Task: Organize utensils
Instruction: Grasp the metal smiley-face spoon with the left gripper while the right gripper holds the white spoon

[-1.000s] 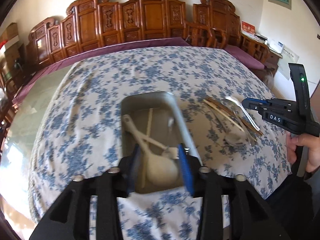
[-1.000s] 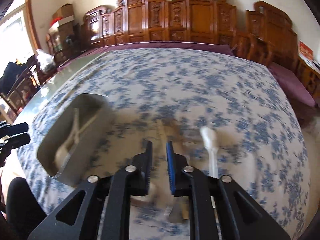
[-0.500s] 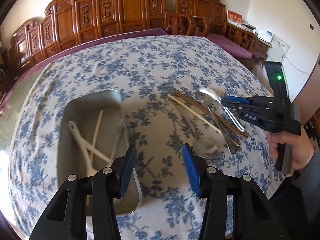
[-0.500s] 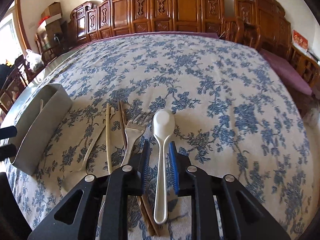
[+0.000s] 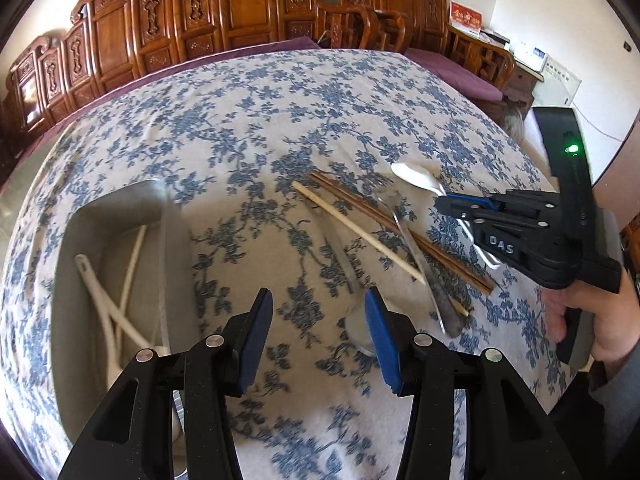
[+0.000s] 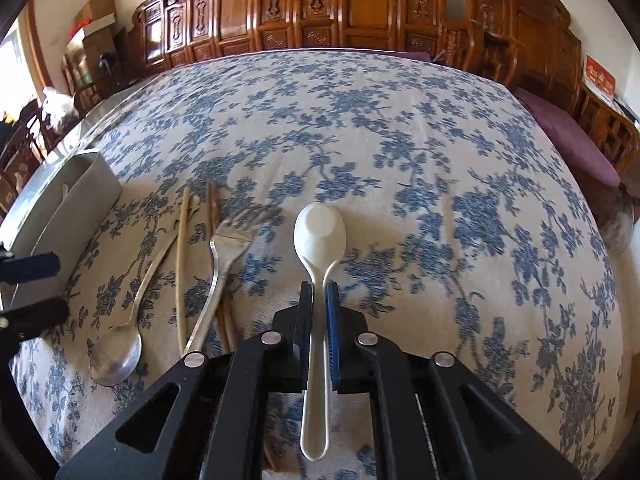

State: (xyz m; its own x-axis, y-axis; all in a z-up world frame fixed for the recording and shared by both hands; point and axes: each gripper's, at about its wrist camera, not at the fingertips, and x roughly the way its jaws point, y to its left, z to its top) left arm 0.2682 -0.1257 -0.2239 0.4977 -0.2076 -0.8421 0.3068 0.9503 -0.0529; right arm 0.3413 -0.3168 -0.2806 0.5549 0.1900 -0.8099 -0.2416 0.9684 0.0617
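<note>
My right gripper [image 6: 319,292] is closing its jaws, and the pads press on the handle of a white spoon [image 6: 320,232] lying on the flowered tablecloth. Left of it lie a metal fork [image 6: 228,248], dark chopsticks [image 6: 214,208], a pale chopstick [image 6: 182,264] and a metal spoon [image 6: 116,354]. My left gripper [image 5: 319,300] hangs open over the cloth with nothing between its fingers; its right finger hides part of the metal spoon [image 5: 354,330]. The metal tray [image 5: 176,248] at its left holds white utensils [image 5: 96,292]. The left wrist view also shows the right gripper [image 5: 440,202] on the white spoon [image 5: 416,176].
Carved wooden chairs [image 6: 360,8] ring the far side of the round table. A person's hand [image 5: 600,320] holds the right gripper at the table's near right edge. A purple cloth [image 6: 572,136] shows under the flowered one.
My left gripper has swung right from over the tray to the cloth beside the metal spoon. My right gripper came down over the white spoon and its jaws shut on the handle.
</note>
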